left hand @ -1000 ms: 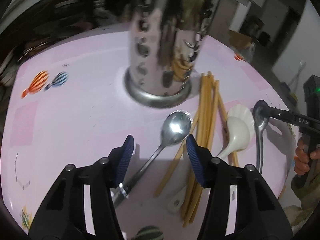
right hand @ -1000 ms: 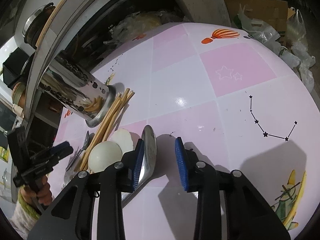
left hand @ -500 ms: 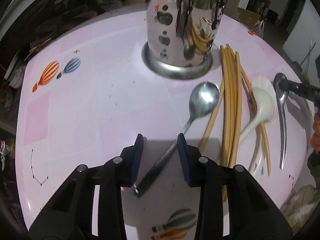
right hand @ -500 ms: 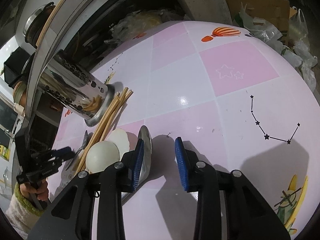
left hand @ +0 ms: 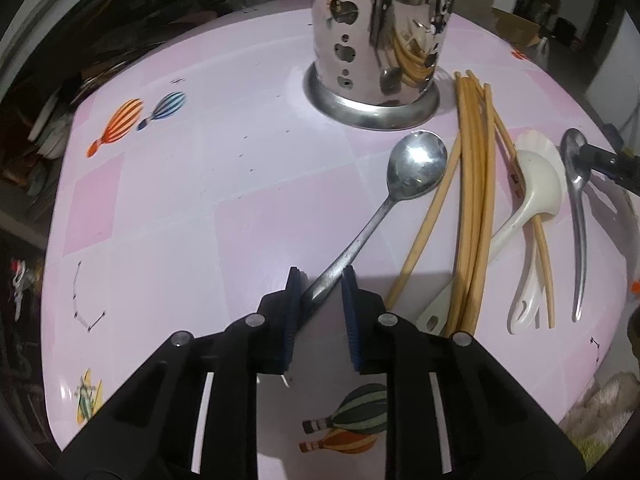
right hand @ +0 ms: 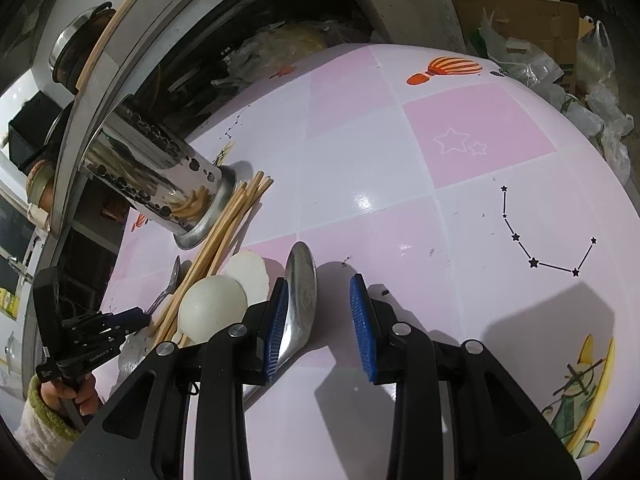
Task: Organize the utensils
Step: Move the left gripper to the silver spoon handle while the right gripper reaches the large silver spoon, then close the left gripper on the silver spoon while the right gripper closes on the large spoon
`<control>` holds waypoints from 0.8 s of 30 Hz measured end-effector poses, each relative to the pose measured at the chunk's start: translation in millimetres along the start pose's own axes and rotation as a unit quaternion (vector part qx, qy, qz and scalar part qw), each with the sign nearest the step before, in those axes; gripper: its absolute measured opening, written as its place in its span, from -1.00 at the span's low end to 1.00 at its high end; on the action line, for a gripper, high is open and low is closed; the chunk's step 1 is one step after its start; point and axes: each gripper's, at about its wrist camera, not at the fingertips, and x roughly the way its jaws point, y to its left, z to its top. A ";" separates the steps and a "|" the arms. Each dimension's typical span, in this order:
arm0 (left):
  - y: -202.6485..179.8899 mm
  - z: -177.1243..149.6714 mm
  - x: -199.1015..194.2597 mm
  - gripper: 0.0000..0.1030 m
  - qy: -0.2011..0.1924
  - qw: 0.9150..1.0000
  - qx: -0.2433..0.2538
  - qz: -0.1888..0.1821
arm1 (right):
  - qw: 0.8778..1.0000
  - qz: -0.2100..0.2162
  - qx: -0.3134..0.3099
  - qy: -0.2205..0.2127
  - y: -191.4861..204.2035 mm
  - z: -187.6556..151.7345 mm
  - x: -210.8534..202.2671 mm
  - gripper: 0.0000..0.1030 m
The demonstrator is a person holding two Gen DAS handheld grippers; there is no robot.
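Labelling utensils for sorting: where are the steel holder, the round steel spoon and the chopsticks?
steel holder [left hand: 372, 108]: left wrist view, base ring.
round steel spoon [left hand: 418, 170]: left wrist view, bowl.
chopsticks [left hand: 474, 200]: left wrist view, bundle's middle.

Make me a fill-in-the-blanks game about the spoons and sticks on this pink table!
1. The left tongs have just been closing around the handle of the metal ____.
2. The shiny holder with holes stands ____ on the table.
3. The long chopsticks are lying on the ____.
4. The two spoons beside the chopsticks that are not metal are ____ in colour.

Missing words: spoon; upright; table; white
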 end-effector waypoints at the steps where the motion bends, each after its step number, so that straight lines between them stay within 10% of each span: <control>1: -0.4 -2.0 -0.9 -0.68 0.000 1.000 -0.007 0.007 | 1.000 0.000 0.000 0.000 0.3 -0.2 -0.1 -0.38; 19: -7.9 -59.5 -31.2 -0.75 0.049 0.977 -0.206 0.000 | 1.000 0.005 -0.003 0.005 3.1 -2.3 4.3 -0.39; 24: -9.8 -60.4 -39.6 -0.32 0.054 0.969 -0.233 -0.061 | 1.000 0.008 -0.002 0.009 2.9 -2.8 8.9 -0.39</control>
